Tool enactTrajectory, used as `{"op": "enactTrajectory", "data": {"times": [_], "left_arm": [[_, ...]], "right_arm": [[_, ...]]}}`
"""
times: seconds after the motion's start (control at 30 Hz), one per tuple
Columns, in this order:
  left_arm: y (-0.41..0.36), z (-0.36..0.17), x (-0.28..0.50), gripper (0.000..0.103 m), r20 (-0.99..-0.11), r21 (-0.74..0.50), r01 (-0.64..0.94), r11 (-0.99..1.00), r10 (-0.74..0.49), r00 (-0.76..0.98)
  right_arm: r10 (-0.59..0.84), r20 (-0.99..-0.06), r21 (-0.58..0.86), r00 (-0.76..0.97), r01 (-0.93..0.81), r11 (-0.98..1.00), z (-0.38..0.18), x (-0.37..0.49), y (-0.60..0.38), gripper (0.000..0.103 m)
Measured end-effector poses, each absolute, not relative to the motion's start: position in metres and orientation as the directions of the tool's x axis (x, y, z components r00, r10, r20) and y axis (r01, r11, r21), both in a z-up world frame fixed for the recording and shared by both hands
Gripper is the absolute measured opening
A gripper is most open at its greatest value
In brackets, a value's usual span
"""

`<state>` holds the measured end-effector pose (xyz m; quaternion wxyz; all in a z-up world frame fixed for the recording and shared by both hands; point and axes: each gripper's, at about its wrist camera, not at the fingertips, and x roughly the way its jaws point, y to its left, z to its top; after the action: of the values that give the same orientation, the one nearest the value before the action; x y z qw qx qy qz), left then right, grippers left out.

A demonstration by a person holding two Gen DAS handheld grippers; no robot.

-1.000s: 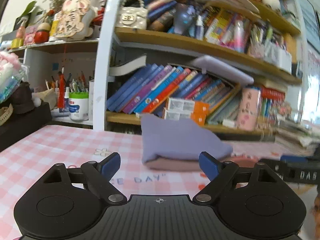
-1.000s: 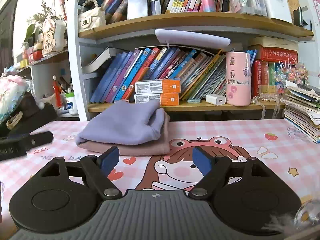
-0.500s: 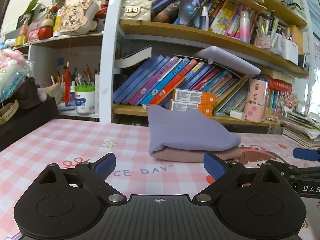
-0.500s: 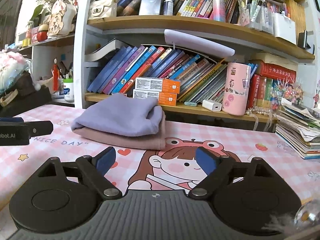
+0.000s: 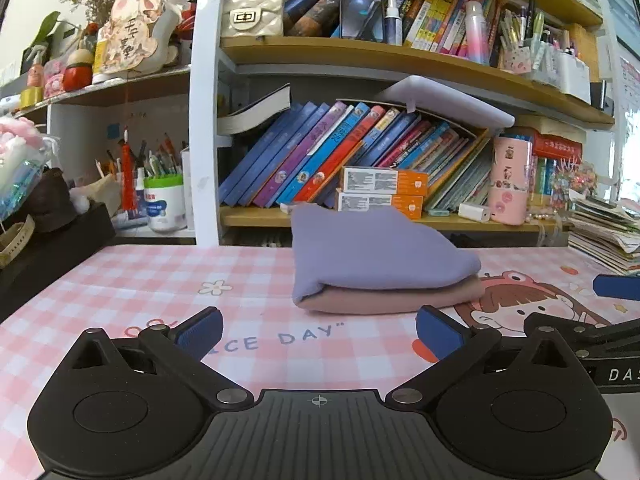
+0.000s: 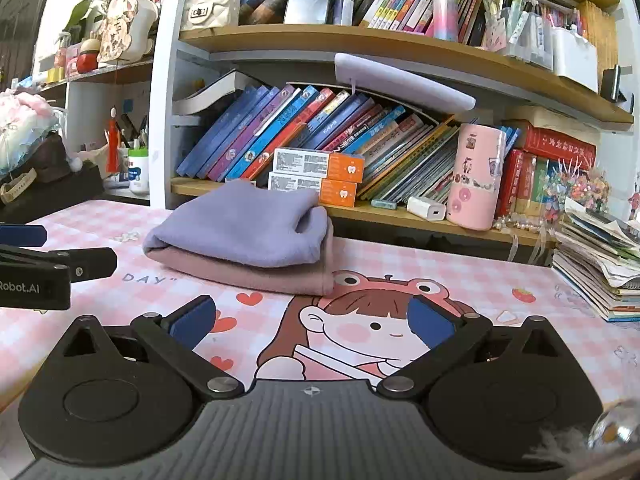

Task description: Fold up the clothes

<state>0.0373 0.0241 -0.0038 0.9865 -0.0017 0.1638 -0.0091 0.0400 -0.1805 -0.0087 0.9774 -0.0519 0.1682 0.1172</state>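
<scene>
A folded lilac garment (image 5: 372, 258) lies on top of a folded dusty-pink one (image 5: 396, 300) on the pink checked table mat (image 5: 160, 280). In the right wrist view the same lilac garment (image 6: 244, 226) rests on the pink one (image 6: 256, 274), left of centre. My left gripper (image 5: 318, 332) is open and empty, a short way in front of the stack. My right gripper (image 6: 312, 318) is also open and empty, nearer than the stack and to its right. Each gripper shows at the edge of the other's view.
A bookshelf (image 5: 360, 216) with leaning books, two orange boxes (image 6: 316, 176) and a pink cup (image 6: 476, 176) stands right behind the stack. A pile of papers (image 6: 600, 256) sits at the right edge of the table. A black box (image 5: 52, 240) with clutter is at the left.
Both grippers have drawn back a little from the stack and stayed open. The folded pile has not moved.
</scene>
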Motion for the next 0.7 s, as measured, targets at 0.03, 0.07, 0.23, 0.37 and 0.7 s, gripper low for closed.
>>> {"op": "enactTrajectory", "data": {"times": [0.03,0.07,0.23,0.37,0.7], "left_arm": [[0.024,-0.004,0.037,0.103,-0.325,-0.007,0.017,1.000,-0.018,0.946],[0.024,-0.004,0.038,0.103,-0.326,-0.006,0.018,1.000,-0.019,0.945],[0.023,-0.004,0.041,0.103,-0.344,0.003,0.020,1.000,-0.018,0.939],[0.022,-0.005,0.045,0.103,-0.368,0.006,0.021,1.000,-0.017,0.929],[0.018,-0.008,0.049,0.103,-0.396,0.022,0.040,0.999,-0.028,0.918]], "right_arm": [[0.212,-0.344,-0.063,0.915,-0.248,0.967,-0.009,0.040,-0.180,0.103],[0.211,-0.349,-0.061,0.913,-0.247,0.967,-0.009,0.041,-0.180,0.103],[0.206,-0.359,-0.052,0.910,-0.240,0.969,-0.010,0.043,-0.182,0.103],[0.203,-0.360,-0.051,0.911,-0.236,0.970,-0.010,0.043,-0.182,0.103],[0.200,-0.368,-0.046,0.908,-0.232,0.972,-0.010,0.044,-0.183,0.103]]}}
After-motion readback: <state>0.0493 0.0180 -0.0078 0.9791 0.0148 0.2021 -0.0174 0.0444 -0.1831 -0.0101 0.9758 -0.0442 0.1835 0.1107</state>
